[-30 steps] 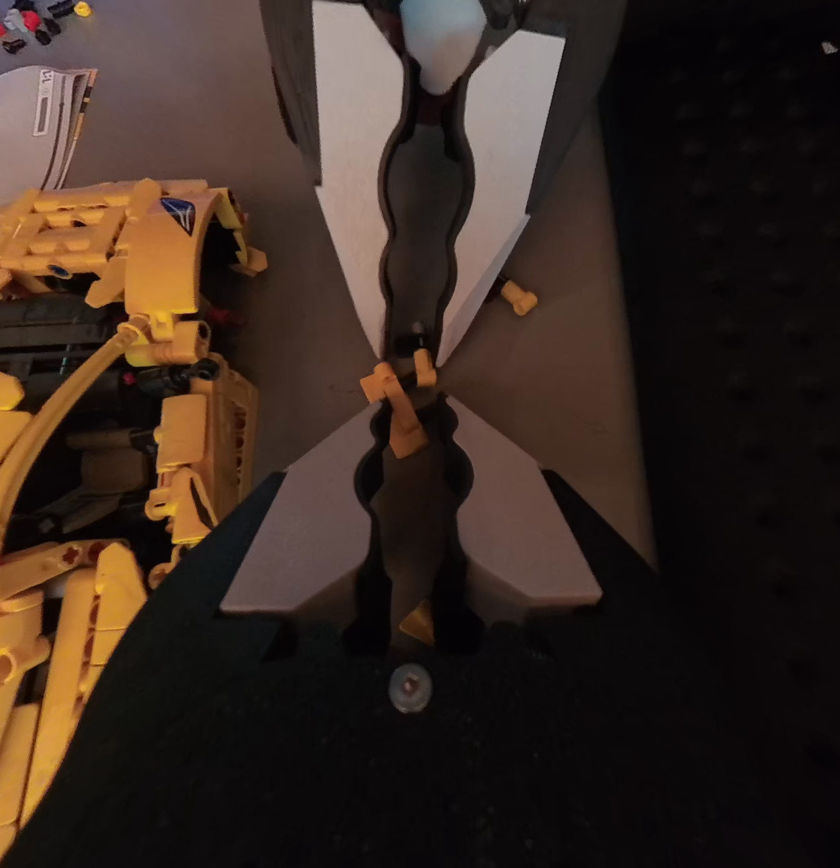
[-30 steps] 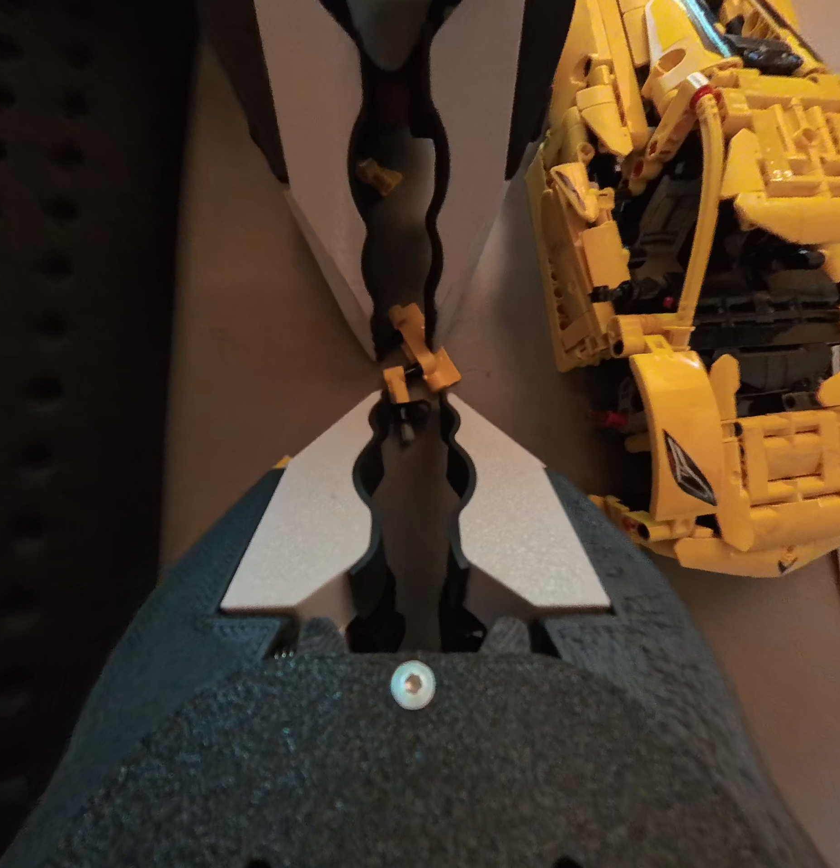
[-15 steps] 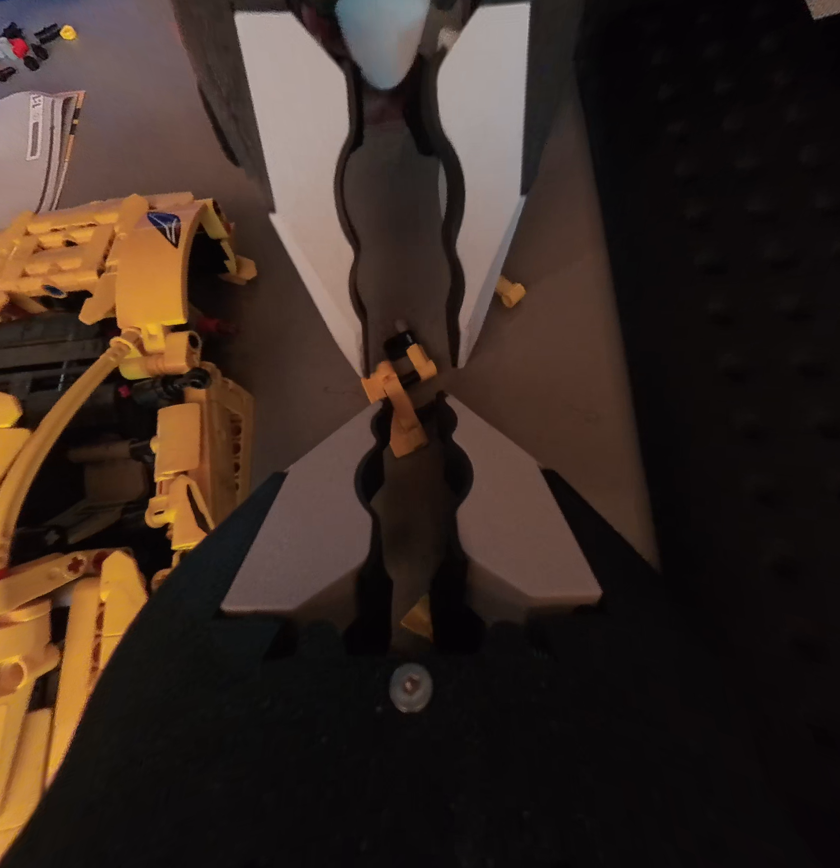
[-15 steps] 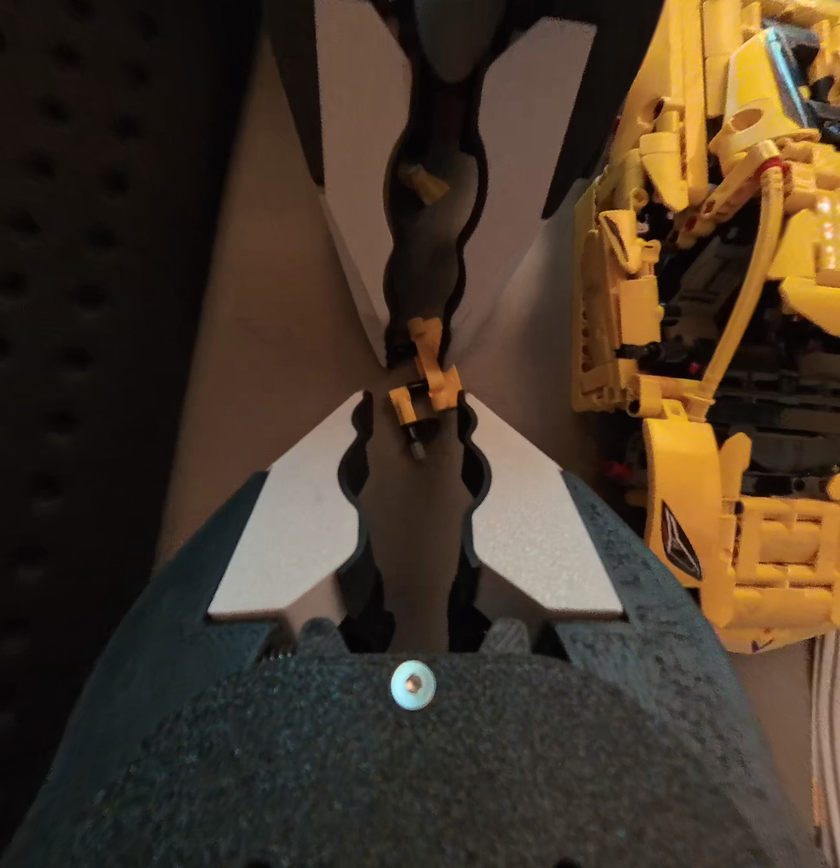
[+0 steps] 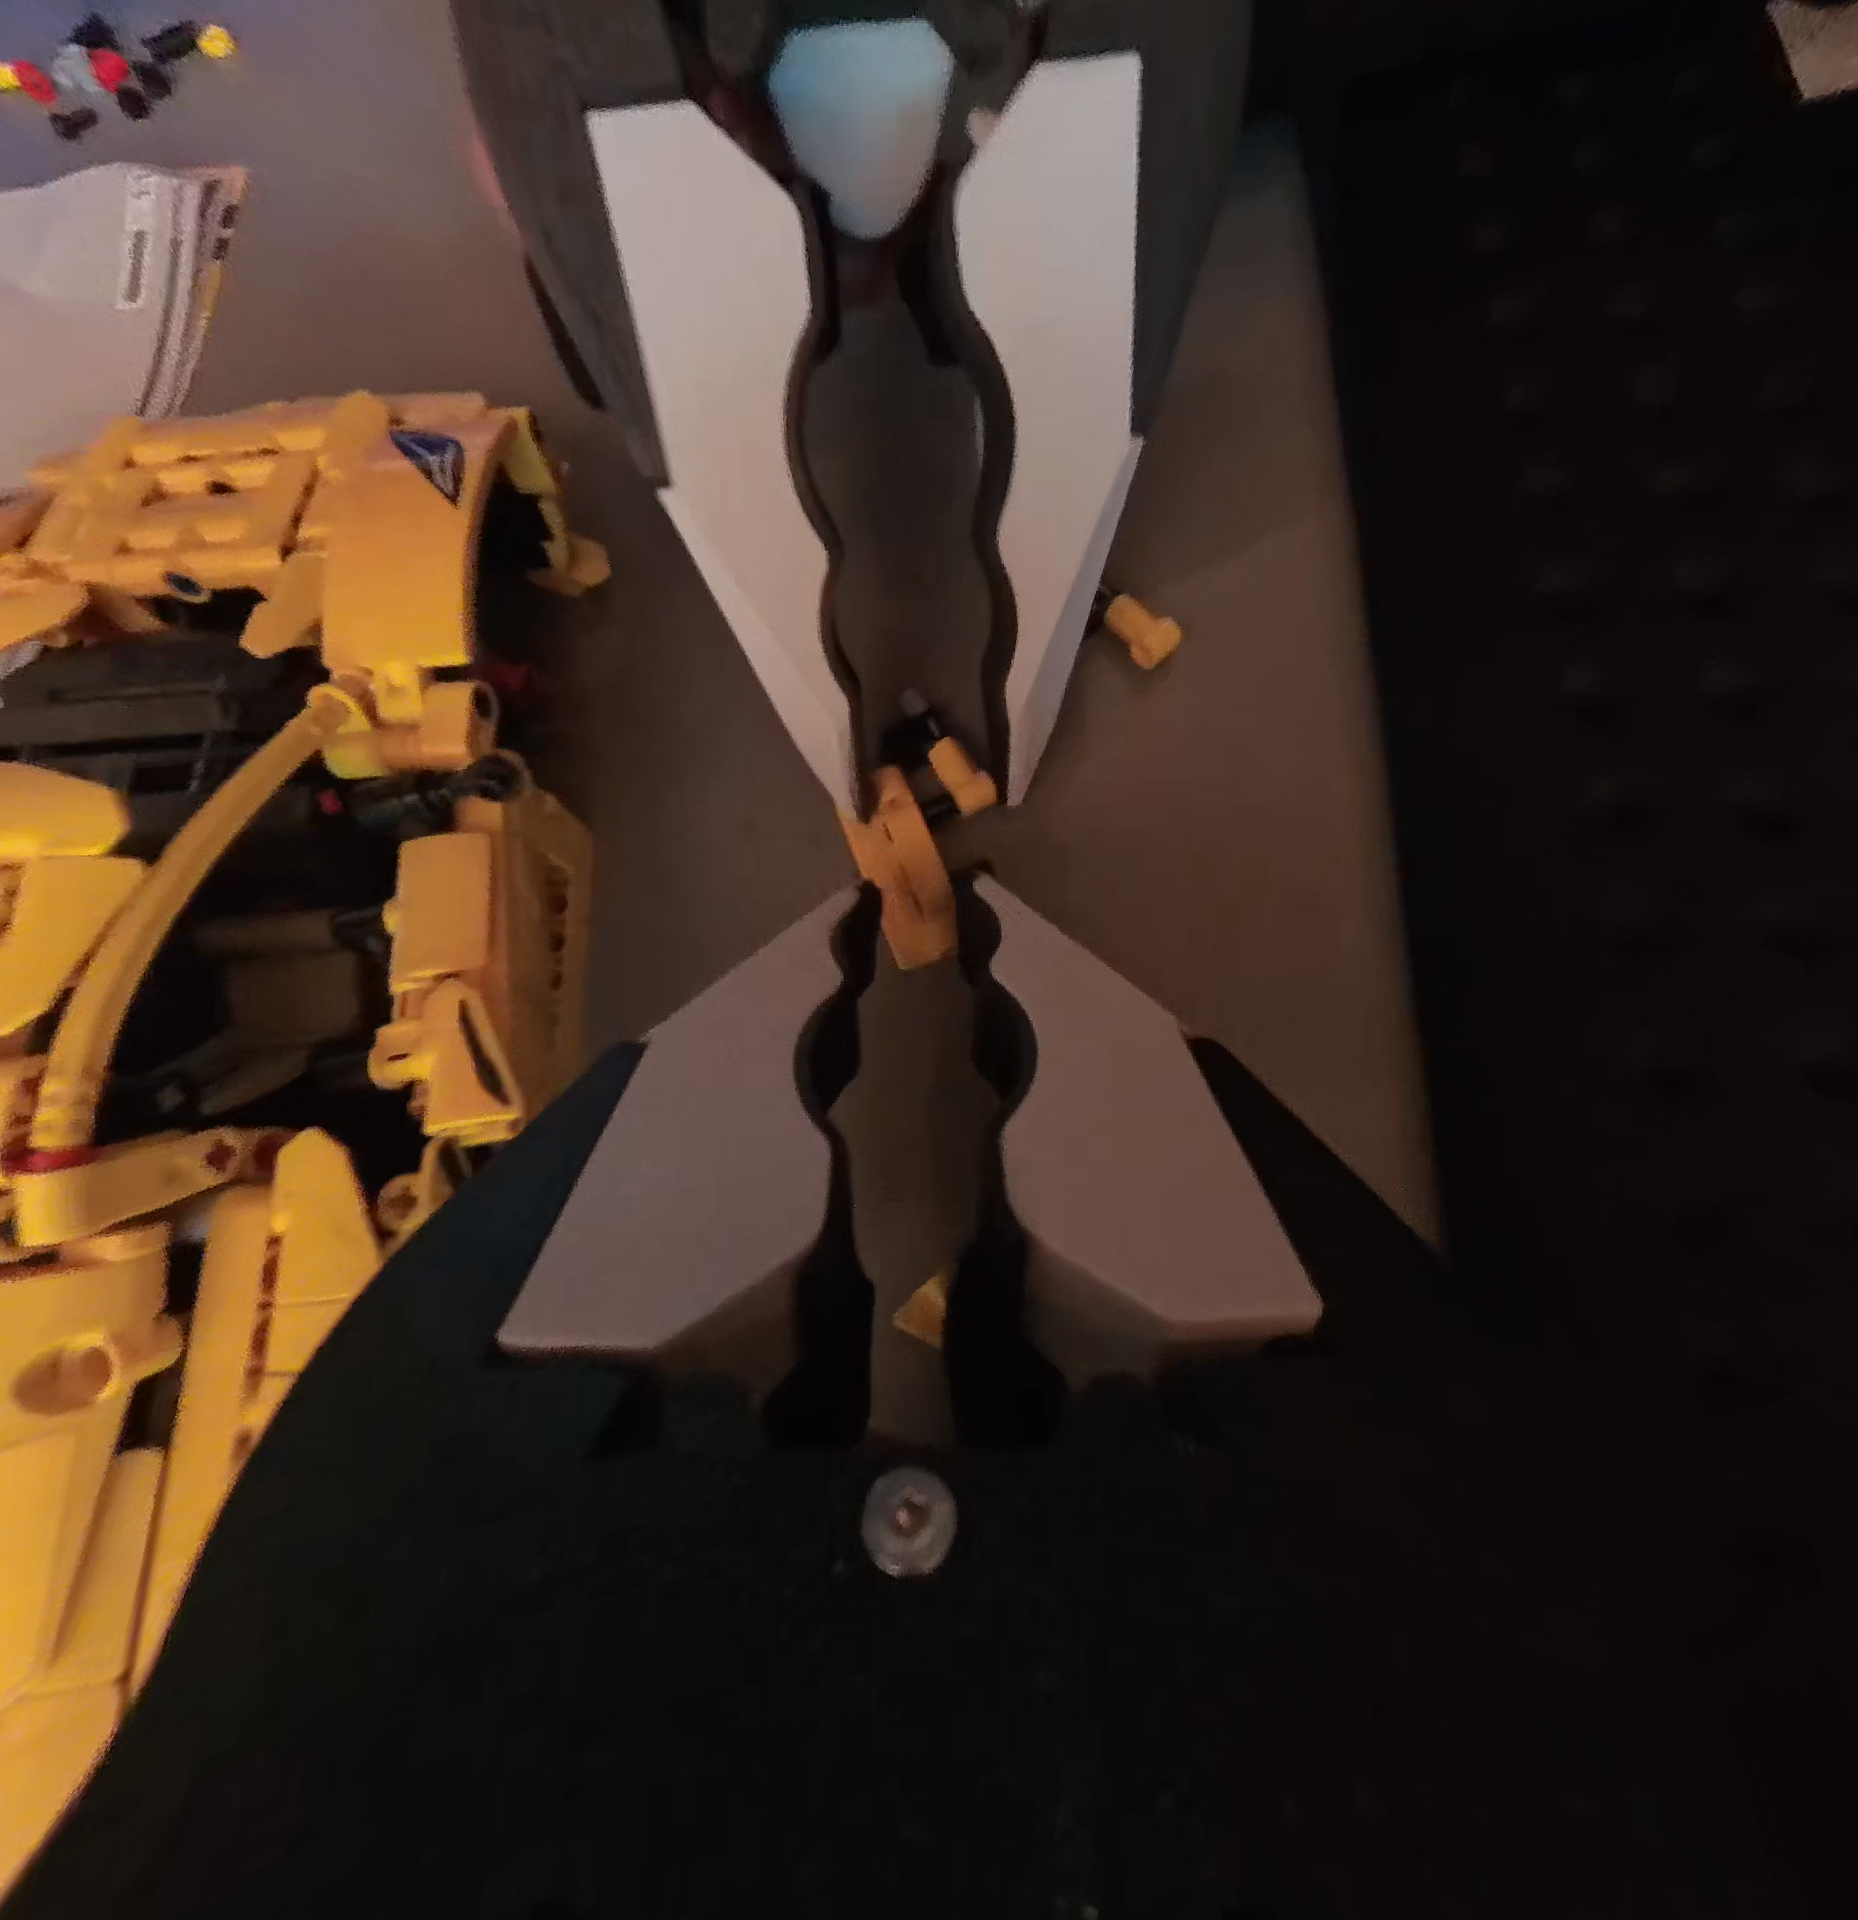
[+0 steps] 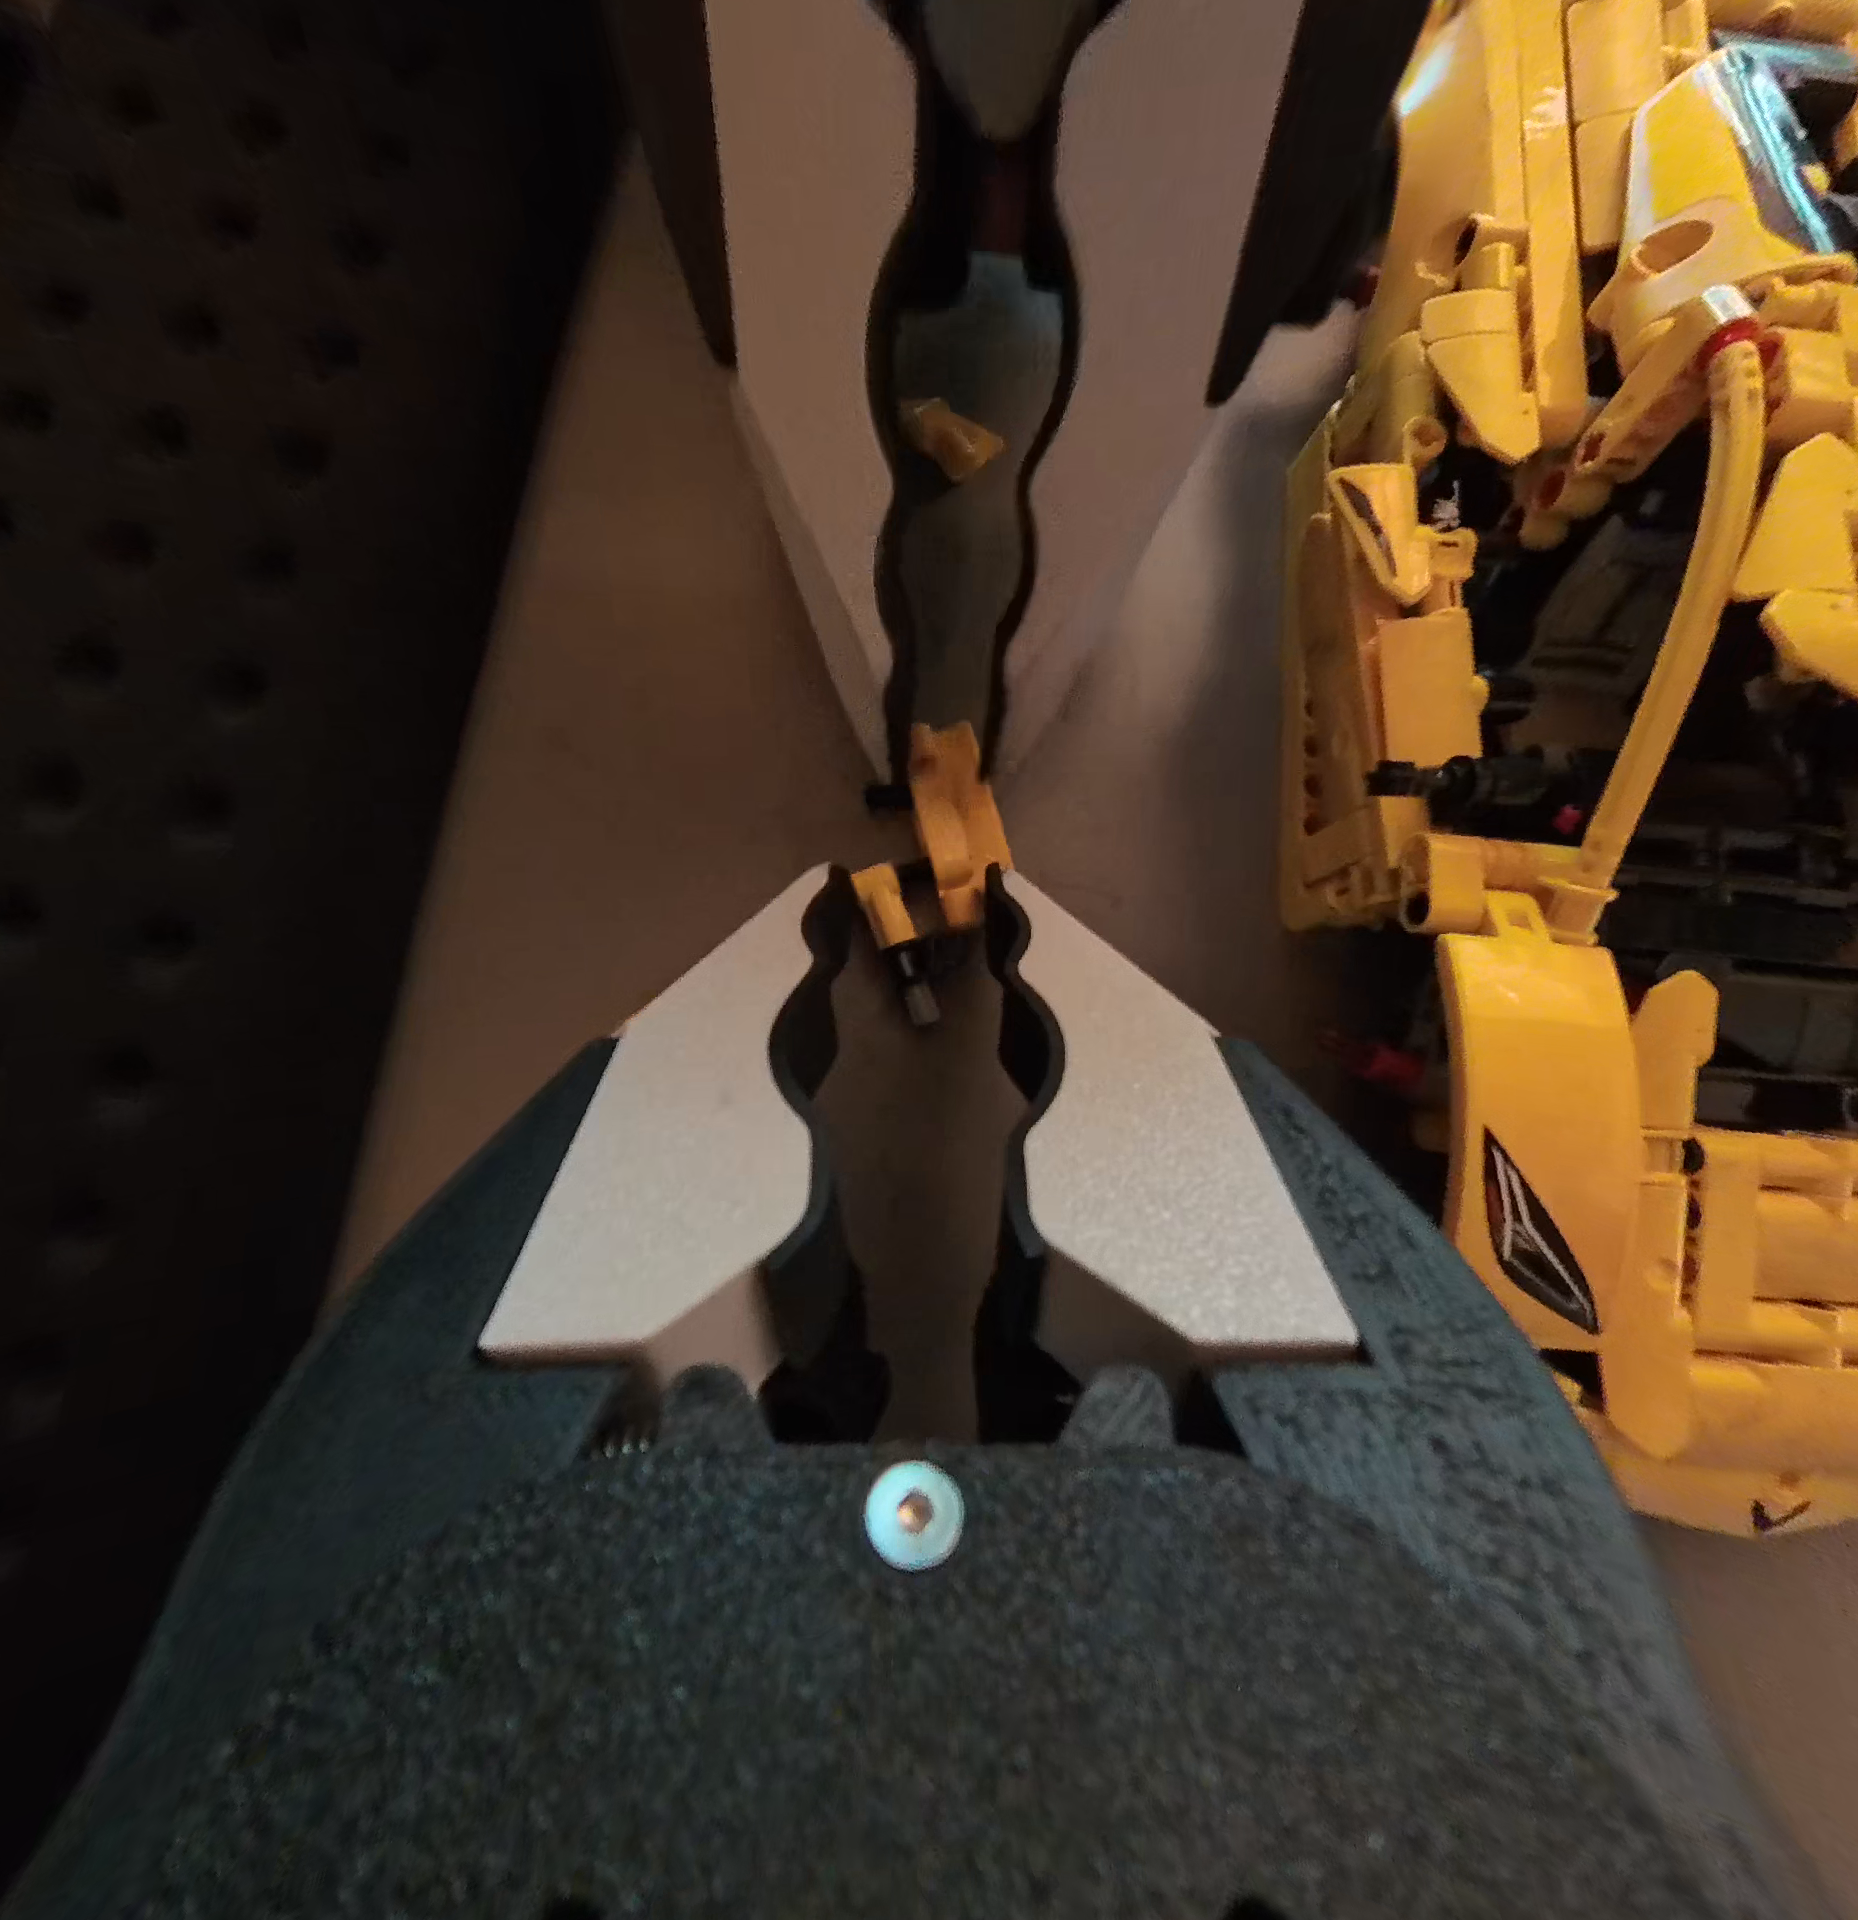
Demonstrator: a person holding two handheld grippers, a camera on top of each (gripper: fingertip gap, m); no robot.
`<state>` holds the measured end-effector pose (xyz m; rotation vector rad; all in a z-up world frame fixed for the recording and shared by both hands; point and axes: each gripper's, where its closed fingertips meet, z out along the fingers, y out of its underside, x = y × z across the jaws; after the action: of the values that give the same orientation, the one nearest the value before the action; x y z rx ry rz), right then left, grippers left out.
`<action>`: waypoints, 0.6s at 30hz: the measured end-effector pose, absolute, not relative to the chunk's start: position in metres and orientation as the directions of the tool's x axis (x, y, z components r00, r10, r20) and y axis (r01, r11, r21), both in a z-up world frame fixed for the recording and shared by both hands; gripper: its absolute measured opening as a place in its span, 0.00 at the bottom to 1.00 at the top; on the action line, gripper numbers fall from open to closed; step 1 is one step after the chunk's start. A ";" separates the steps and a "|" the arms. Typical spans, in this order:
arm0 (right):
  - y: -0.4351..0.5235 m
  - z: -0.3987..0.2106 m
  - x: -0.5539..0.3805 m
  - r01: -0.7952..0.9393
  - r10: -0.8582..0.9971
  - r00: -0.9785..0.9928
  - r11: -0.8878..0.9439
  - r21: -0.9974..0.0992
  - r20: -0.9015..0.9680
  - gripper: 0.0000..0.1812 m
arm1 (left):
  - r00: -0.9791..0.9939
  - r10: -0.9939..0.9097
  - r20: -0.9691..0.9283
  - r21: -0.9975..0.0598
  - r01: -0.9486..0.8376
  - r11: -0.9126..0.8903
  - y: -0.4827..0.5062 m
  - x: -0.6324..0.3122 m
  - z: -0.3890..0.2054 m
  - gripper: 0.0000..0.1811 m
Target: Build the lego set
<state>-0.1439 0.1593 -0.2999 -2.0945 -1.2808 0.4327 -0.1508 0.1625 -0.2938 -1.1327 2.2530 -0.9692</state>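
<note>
At the far left of the left wrist view a white folded instruction booklet [image 5: 94, 281] and a scatter of small red, black and yellow loose pieces [image 5: 94, 68] lie on the grey bench [image 5: 1216, 935], with the large yellow plastic brick-built car model [image 5: 229, 935] below them. Moving right to the centre, the left gripper [image 5: 920, 894] has its fingers [image 5: 759, 1029] pinching the lower end of a small yellow angled connector piece [image 5: 909, 873], held above the bench. Tip to tip with it, the right gripper [image 6: 925, 894] closes its fingers [image 6: 1101, 997] loosely around a small yellow joiner with a black pin [image 6: 904, 914], though whether they truly clamp it I cannot tell. Right of that, a lone yellow peg [image 5: 1143, 632] rests on the bench, apart from everything. The step in hand looks like mating these two small parts into a sub-assembly. The next move likely calls for squaring the pin to its hole, pressing the grippers together along one line, then carrying the result to the car model.
</note>
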 end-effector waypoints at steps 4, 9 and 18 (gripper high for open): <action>0.159 -0.300 -0.141 0.668 0.876 0.481 -0.334 -0.665 0.044 0.16 | -0.579 -0.808 -0.113 -0.742 -0.491 0.456 0.161 -0.149 -0.294 0.04; 0.159 -0.300 -0.141 0.679 0.884 0.465 -0.318 -0.661 0.053 0.16 | -0.582 -0.803 -0.126 -0.743 -0.481 0.465 0.161 -0.149 -0.294 0.03; 0.158 -0.300 -0.143 0.696 0.892 0.450 -0.317 -0.644 0.048 0.16 | -0.584 -0.803 -0.114 -0.742 -0.487 0.460 0.162 -0.151 -0.294 0.02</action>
<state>-0.1428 0.1579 -0.3003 -2.1070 -1.3217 0.4259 -0.1509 0.1617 -0.2943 -1.0788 2.2599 -0.9365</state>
